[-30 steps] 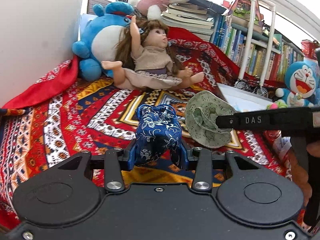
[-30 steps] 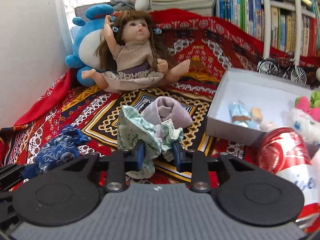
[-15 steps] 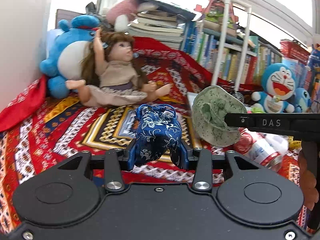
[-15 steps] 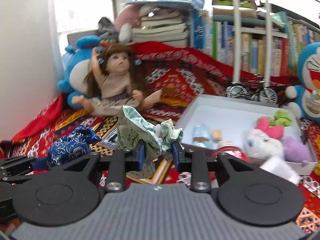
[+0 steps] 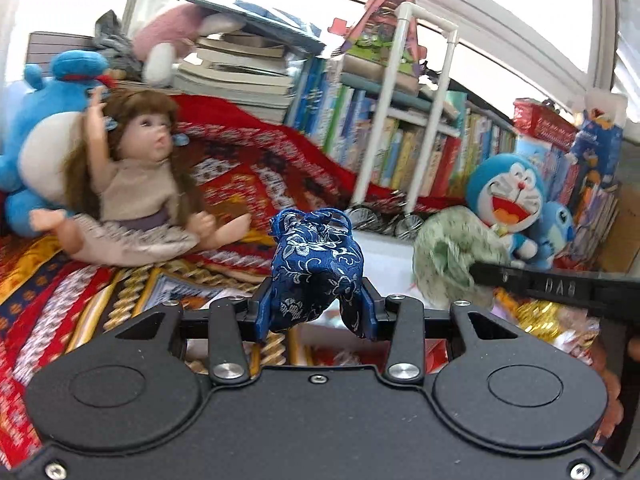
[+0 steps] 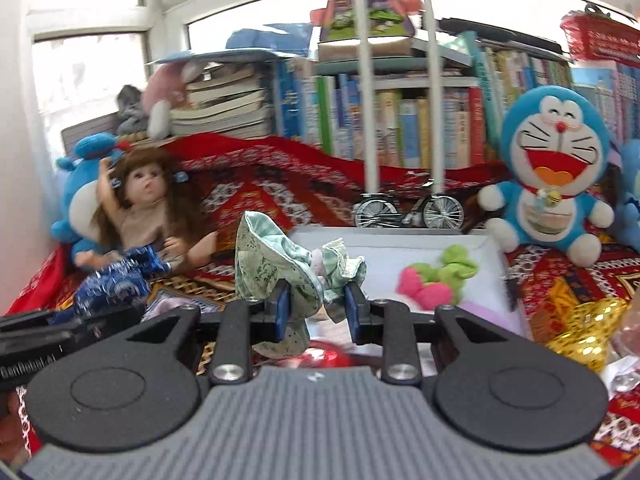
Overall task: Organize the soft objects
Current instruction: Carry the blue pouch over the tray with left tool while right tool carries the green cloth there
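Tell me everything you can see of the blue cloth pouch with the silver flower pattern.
The blue pouch looks like shiny brocade, dark blue with silver-white flowers and vines. Its top is gathered, and a thin blue cord loops above it. It is soft and crumpled, with one flap hanging down at its right side. It stands roughly upright, lifted above the patterned red cloth, pinched between the two blue pads of the left tool. Only those pads appear to touch it.
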